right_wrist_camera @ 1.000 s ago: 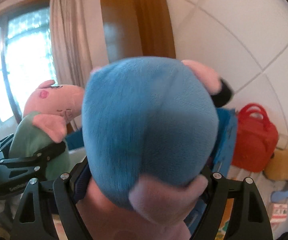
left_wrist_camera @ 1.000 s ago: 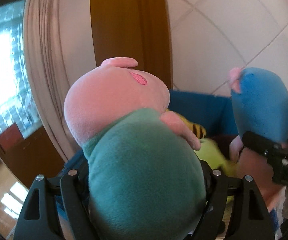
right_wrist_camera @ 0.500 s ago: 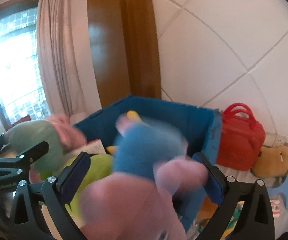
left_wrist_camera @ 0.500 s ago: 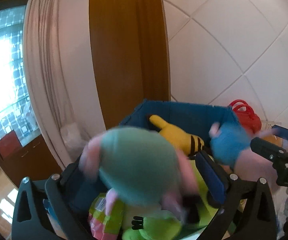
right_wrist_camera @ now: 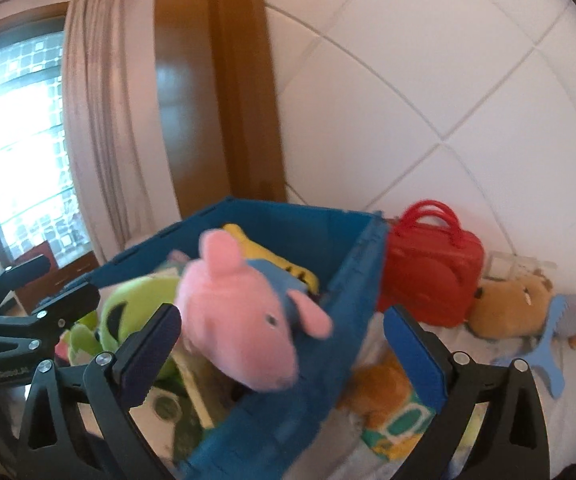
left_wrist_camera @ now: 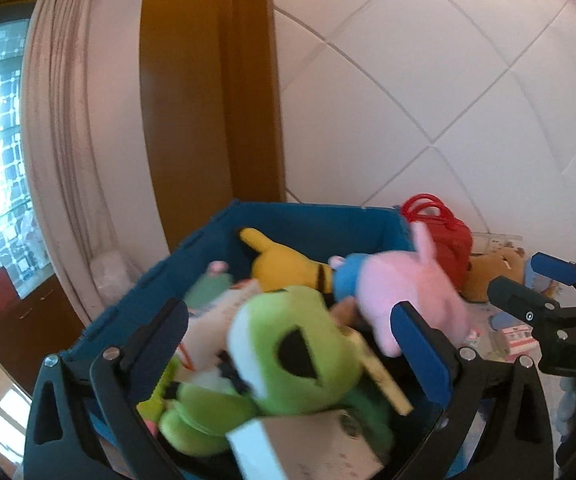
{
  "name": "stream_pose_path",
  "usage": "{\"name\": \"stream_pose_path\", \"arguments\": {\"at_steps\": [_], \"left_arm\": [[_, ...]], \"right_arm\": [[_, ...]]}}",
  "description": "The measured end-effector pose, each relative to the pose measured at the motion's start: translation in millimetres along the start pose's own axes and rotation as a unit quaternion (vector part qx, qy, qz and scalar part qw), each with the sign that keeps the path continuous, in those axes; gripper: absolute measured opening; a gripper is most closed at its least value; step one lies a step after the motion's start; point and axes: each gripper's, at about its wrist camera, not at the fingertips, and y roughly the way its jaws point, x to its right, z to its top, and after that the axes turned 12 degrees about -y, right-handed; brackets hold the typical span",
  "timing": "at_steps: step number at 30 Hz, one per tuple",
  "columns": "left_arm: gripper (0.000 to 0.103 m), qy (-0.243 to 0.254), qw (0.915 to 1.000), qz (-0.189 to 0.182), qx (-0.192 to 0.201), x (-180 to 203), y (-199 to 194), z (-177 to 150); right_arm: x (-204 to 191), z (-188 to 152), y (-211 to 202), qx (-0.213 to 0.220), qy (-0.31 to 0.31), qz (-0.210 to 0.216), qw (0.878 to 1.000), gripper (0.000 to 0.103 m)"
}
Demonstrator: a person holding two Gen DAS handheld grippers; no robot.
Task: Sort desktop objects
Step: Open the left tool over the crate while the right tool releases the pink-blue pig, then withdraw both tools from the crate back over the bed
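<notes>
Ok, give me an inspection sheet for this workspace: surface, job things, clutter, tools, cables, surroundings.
Surface: pale cloth beside the bin, partly covered with toys.
Job things: blue bin holds a frog plush, a yellow plush, and a pink pig at its right wall; a green-clad pig lies deeper in.
Clutter: red bag, brown plush, blue comb outside the bin.
Tools: left tool and right tool open, gripping nothing.
Cables: nothing seen.
Surroundings: tiled wall, wooden panel, curtain, window.
</notes>
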Motion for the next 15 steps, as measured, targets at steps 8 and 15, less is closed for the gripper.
{"name": "stream_pose_path", "arguments": {"at_steps": [8,15], "left_arm": [[0.103,0.016,0.9992,-0.035,-0.014,55,-12,-21],[0.103,0.030,0.9972,-0.064,-0.025,113,-18,-38]], "right_arm": [[37,-26,-40,-0.008,0.019,-0.032,0.999,0.103],[87,-58,-77,-0.016,0.045,-0.062,0.997,0.103]]}}
